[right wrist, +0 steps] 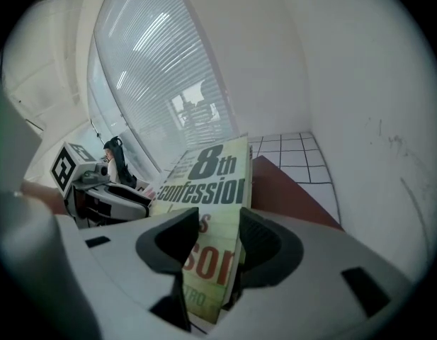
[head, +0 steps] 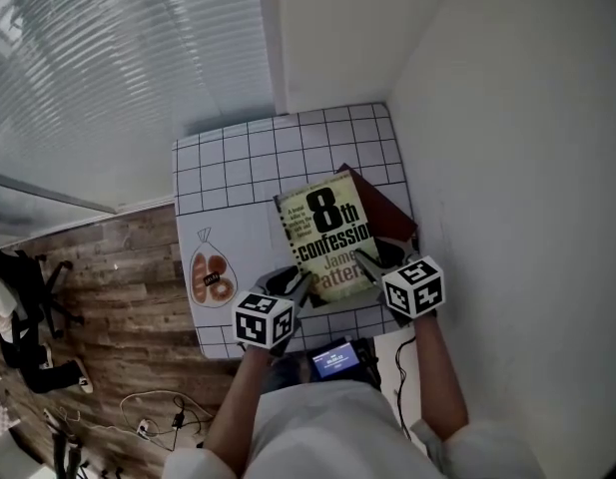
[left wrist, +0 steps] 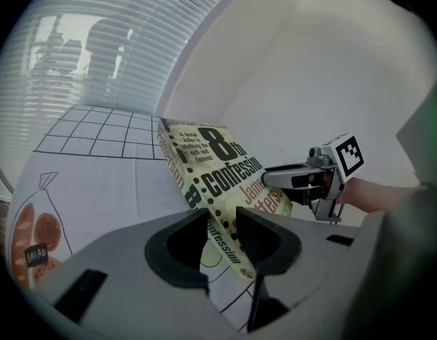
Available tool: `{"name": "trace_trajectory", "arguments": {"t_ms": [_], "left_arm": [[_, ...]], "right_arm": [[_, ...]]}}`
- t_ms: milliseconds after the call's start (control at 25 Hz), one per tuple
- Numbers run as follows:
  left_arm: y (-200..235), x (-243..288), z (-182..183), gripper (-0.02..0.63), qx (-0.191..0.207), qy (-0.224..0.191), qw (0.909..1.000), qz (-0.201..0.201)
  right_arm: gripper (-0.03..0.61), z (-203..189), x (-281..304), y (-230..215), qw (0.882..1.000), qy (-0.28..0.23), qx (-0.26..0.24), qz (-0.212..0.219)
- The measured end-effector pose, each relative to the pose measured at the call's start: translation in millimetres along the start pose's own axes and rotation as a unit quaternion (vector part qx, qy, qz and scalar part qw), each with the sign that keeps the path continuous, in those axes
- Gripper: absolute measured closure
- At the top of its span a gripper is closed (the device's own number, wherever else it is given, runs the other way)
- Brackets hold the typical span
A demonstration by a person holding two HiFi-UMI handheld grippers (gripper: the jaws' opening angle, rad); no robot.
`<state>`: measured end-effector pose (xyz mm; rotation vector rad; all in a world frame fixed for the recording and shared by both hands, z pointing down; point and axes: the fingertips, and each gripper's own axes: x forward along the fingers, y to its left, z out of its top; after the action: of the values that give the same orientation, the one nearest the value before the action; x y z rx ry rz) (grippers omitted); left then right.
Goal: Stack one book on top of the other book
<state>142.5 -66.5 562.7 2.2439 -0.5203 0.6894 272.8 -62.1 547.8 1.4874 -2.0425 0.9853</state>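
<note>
So this is a small white grid-pattern table [head: 228, 168] jammed into a corner, with plain white walls on two sides, window blinds [head: 108, 68] off to the left and wooden floor [head: 118, 267] below.

The yellow-green paperback [head: 322, 223] is up off the tabletop and tilted, sitting over the dark red book [head: 387, 208], which peeks out at its far right. I can't tell if the two are touching yet.

The left gripper [left wrist: 222, 219] is clamped on the near spine corner and the right gripper [right wrist: 217, 227] on the near opposite corner, both sets of jaws pinching the book's thickness.

My guess is it's light but floppy, with a slick glossy cover. Corner grips let a paperback sag or fan open, so biting deeper along the near edge and keeping it level seems safer.

No actual containers here. That bread bag [head: 212, 275] looks like a picture printed on the table cover.
</note>
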Motion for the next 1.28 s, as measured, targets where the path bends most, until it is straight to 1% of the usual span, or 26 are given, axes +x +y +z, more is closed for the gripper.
{"name": "trace_trajectory", "arguments": {"t_ms": [200, 520, 840, 1120, 1280], "left_arm": [[-6.2, 13.0, 2.0, 0.483, -0.018, -0.002, 0.9998, -0.01], [-13.9, 30.6, -0.9, 0.486, -0.026, 0.007, 0.9995, -0.019], [-20.7, 44.1, -4.4, 0.485, -0.034, 0.016, 0.999, -0.026], [-33.1, 55.9, -4.2, 0.486, -0.027, 0.023, 0.9986, -0.04], [-44.3, 65.5, -3.5, 0.491, -0.008, 0.035, 0.9981, -0.051]], "right_arm": [[0.4, 0.6, -1.5, -15.2, 1.0, 0.003, 0.004, -0.001], [0.399, 0.6, 1.8, -35.0, 1.0, 0.021, -0.001, -0.005], [0.393, 4.6, 6.6, -50.7, 0.999, 0.032, -0.028, -0.029], [0.387, 5.4, 3.9, -68.0, 0.997, 0.036, -0.044, -0.055], [0.388, 8.4, 3.8, -81.2, 0.993, 0.042, -0.075, -0.085]]}}
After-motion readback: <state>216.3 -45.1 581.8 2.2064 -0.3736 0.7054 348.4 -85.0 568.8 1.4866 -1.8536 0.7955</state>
